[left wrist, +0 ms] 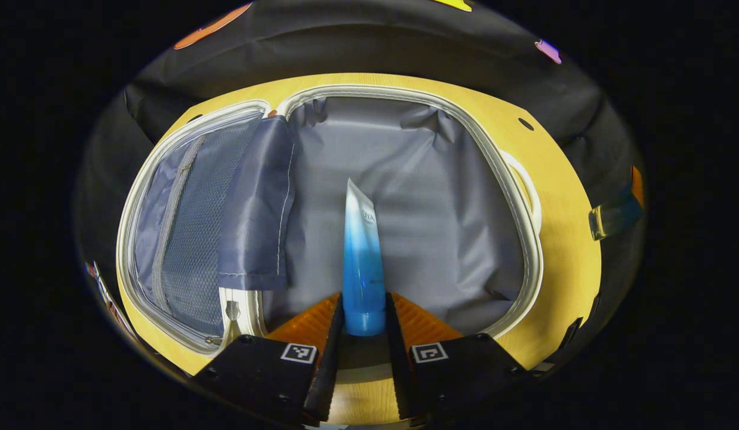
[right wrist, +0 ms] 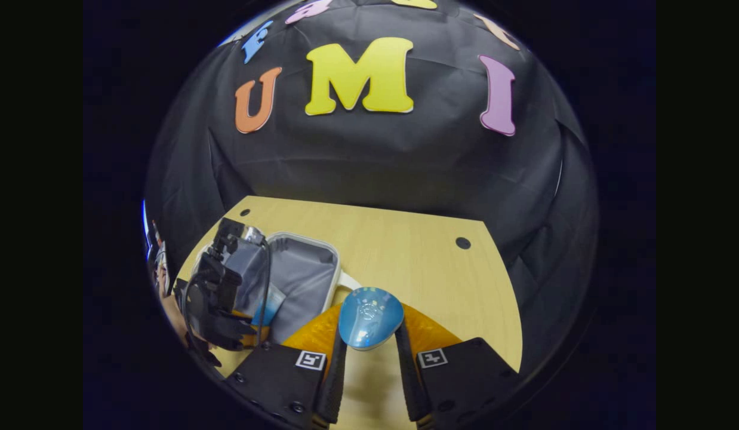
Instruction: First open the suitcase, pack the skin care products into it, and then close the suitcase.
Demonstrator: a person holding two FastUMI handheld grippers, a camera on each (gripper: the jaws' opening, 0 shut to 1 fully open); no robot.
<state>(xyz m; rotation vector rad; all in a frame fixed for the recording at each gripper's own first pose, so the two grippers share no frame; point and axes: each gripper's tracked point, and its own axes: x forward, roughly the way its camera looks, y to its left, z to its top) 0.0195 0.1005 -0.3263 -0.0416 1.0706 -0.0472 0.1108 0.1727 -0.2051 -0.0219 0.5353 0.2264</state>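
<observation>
The suitcase [left wrist: 527, 239] lies open on the wooden table, its grey lining bare and its mesh-pocket lid [left wrist: 184, 227] folded out to the left. My left gripper [left wrist: 365, 313] is shut on a blue-and-white tube [left wrist: 360, 251], held over the grey lining with its flat end pointing away. In the right gripper view, my right gripper [right wrist: 369, 334] is shut on a blue skin care item [right wrist: 369, 316] above the table, to the right of the suitcase [right wrist: 301, 275]. The left gripper [right wrist: 223, 292] hangs over the suitcase there.
The wooden table [right wrist: 417, 257] has bare room to the right of the suitcase. The black cloth wall stands close behind it. A white suitcase handle [left wrist: 527, 179] sticks out on the right side. A blue item [left wrist: 614, 215] shows at the far right.
</observation>
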